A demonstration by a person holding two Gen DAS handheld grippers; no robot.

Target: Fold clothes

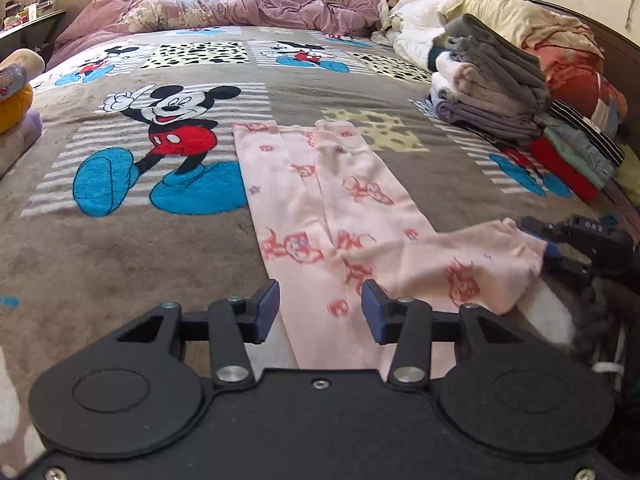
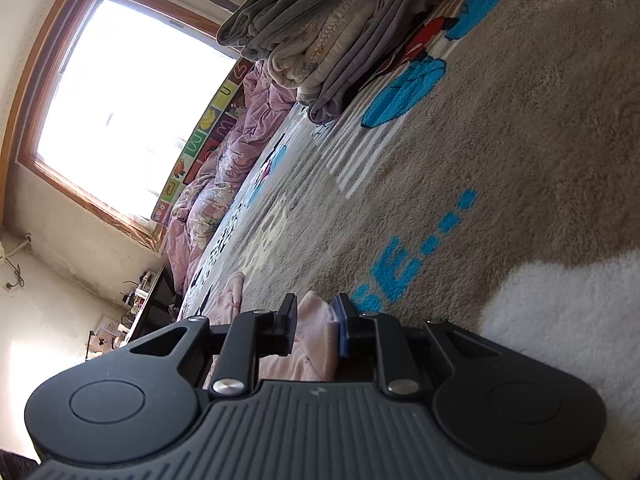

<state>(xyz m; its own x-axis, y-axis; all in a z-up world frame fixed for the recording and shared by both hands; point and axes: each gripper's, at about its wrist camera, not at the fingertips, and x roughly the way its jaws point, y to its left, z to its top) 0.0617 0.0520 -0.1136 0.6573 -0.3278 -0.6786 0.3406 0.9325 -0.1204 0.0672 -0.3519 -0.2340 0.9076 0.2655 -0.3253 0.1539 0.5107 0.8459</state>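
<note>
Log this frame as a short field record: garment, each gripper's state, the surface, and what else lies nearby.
garment: pink printed pants, legs lying flat along the blanket, near-right part lifted
left gripper: open, over the pants' near end, holding nothing
right gripper: shut on the pants' lifted part
surface: Mickey Mouse blanket
nearby: stack of folded clothes at the right; purple duvet bunched at the far end
fold stage: early, pants not yet folded over

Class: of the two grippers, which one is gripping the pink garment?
The right gripper: its jaws pinch the pink garment. The left gripper hangs open above it.
</note>
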